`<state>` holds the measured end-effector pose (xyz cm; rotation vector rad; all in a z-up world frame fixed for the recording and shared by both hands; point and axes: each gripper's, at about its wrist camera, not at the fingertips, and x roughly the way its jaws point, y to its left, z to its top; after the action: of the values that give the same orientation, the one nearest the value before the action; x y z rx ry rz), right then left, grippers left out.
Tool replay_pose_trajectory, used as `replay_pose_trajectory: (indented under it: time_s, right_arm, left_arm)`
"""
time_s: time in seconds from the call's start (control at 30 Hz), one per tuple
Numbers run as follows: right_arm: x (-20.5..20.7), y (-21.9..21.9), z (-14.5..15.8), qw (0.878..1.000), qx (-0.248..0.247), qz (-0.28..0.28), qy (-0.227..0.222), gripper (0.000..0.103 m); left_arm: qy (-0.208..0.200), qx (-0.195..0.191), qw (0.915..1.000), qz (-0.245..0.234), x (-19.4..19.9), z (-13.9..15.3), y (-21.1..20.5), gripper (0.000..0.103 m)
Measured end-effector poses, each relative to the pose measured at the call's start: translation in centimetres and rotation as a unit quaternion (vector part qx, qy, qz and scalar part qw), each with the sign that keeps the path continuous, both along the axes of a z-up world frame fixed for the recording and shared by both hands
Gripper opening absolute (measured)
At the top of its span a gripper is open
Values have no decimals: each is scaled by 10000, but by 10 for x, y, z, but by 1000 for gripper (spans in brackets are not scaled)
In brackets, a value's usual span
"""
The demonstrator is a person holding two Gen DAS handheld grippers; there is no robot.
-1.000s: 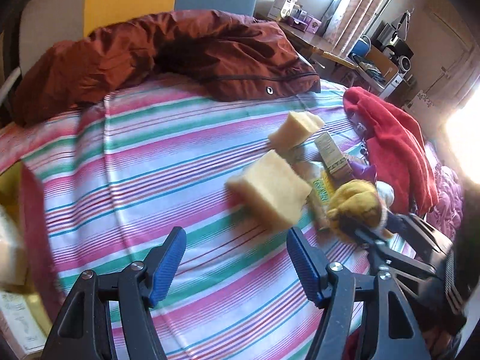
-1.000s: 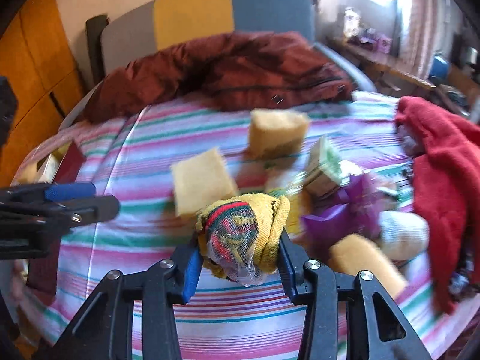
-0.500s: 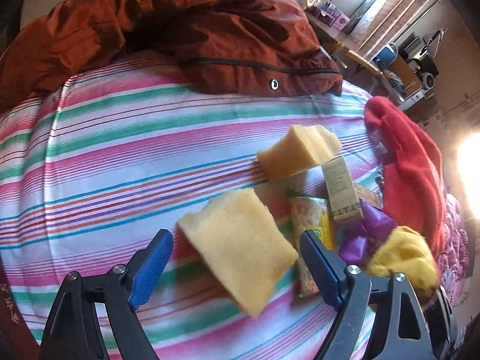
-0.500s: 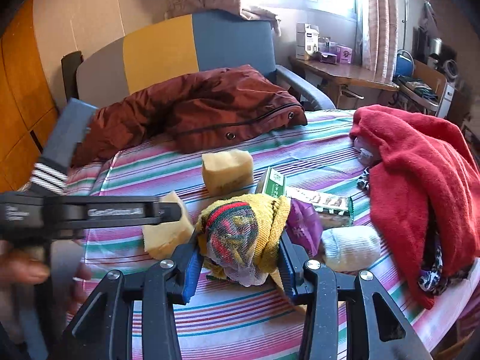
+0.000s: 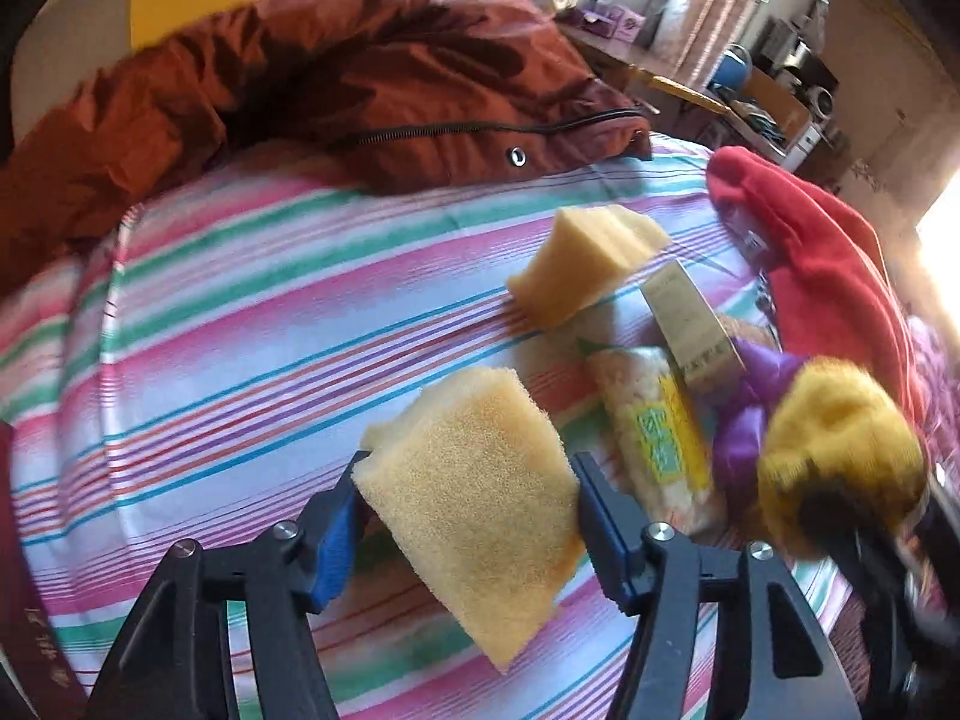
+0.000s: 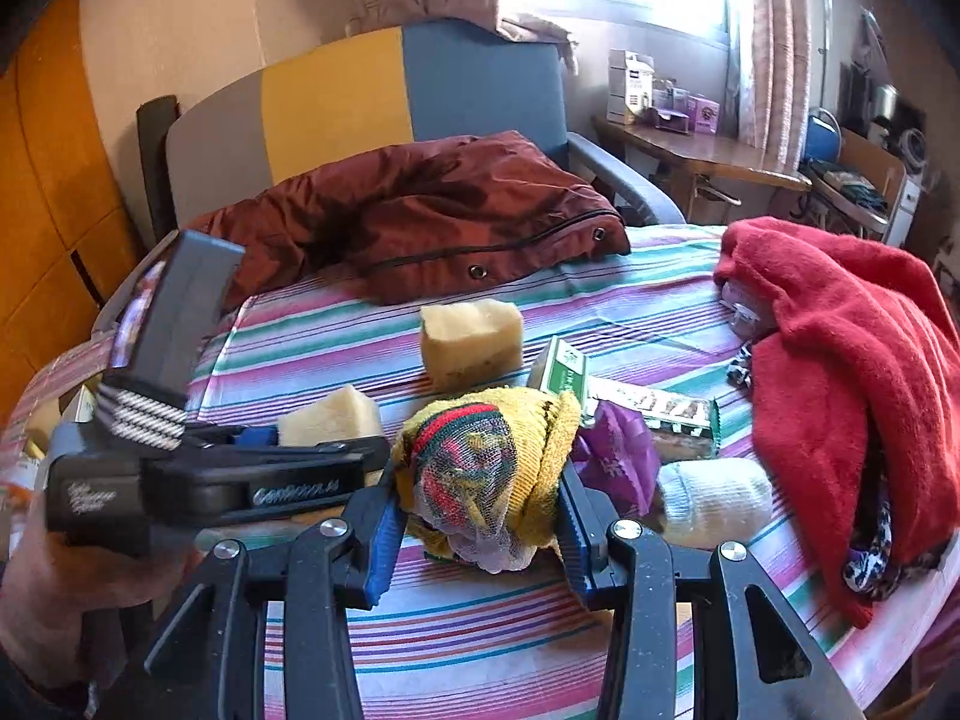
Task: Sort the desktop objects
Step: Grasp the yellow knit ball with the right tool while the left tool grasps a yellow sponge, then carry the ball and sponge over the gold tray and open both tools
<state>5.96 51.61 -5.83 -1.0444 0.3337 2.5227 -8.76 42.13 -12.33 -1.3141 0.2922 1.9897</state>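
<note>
A yellow sponge (image 5: 480,510) sits between the blue pads of my left gripper (image 5: 469,462). The jaws are closing and both pads touch its sides. From the right wrist, that sponge (image 6: 330,420) pokes out behind the left gripper's black body (image 6: 210,480). My right gripper (image 6: 477,480) is shut on a rolled yellow sock bundle (image 6: 480,450) with red and green stripes and a bit of mesh. It holds the bundle just above the striped tablecloth (image 6: 480,618). The bundle (image 5: 840,450) also shows at the right of the left wrist view.
A second sponge (image 6: 471,348), a small green box (image 6: 561,369), a snack packet (image 5: 654,438), purple cloth (image 6: 618,456) and a white sock (image 6: 714,498) lie mid-table. A red garment (image 6: 840,360) covers the right side. A brown jacket (image 6: 432,210) lies at the back.
My left gripper came forward and down over the near sponge, spread its jaws wide, then closed them onto its sides. The right gripper kept its hold on the sock bundle.
</note>
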Motion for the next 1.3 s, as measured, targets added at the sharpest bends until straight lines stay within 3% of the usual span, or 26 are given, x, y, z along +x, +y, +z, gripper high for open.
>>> replay_pose_trajectory:
  time_s: [0.23, 0.83, 1.07, 1.3]
  right_arm:
    - [-7, -13, -6, 9996, 95, 266, -98, 45]
    - [-20, -82, -8, 9878, -136, 1549, 84, 45]
    - [-27, -117, -4, 9804, -61, 1970, 28, 45]
    - [-36, -160, 10, 9716, -122, 2363, 79, 45]
  left_arm:
    - [707, 159, 9972, 156, 16, 34, -46, 66]
    - [1709, 241, 9771, 1245, 38, 93, -183, 66]
    - [1884, 214, 9676, 1665, 41, 103, -235, 66]
    - [1726, 284, 9601, 2180, 40, 97, -294, 67]
